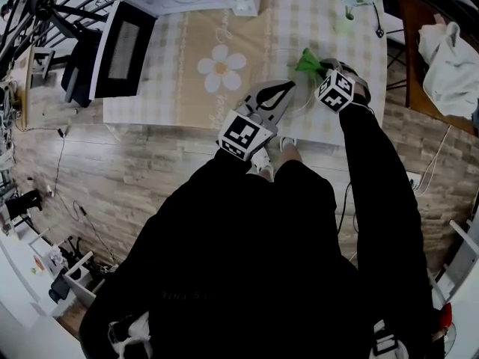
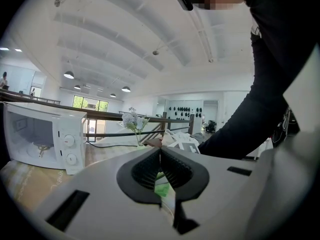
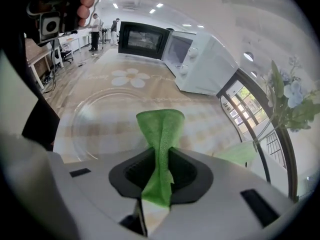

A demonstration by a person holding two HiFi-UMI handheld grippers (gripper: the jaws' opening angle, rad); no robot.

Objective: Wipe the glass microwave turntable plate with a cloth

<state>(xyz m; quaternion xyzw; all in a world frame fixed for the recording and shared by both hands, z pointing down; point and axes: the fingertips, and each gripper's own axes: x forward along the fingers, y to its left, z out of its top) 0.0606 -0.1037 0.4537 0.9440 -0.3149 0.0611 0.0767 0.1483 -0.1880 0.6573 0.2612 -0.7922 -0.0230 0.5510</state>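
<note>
Right tongs [image 3: 159, 156] clamped tight on green fabric cloth [image 3: 160, 126], above clear round glass turntable plate [image 3: 97, 119]; left tongs [image 2: 160, 153] pinched shut on that plate's rim.

The right gripper [image 3: 160, 156] is seen with its jaws closed on a green cloth [image 3: 161, 129], which stands up past the jaw tips in a folded flap. A glass turntable plate [image 3: 95, 119] is seen just ahead of and below the jaws, on a checked tablecloth [image 3: 126, 77] printed with a daisy. Farther ahead a white microwave [image 3: 205, 64] is shown with its door [image 3: 142, 39] swung open. Flowers [image 3: 292, 99] are seen to the jaws' right.
</note>
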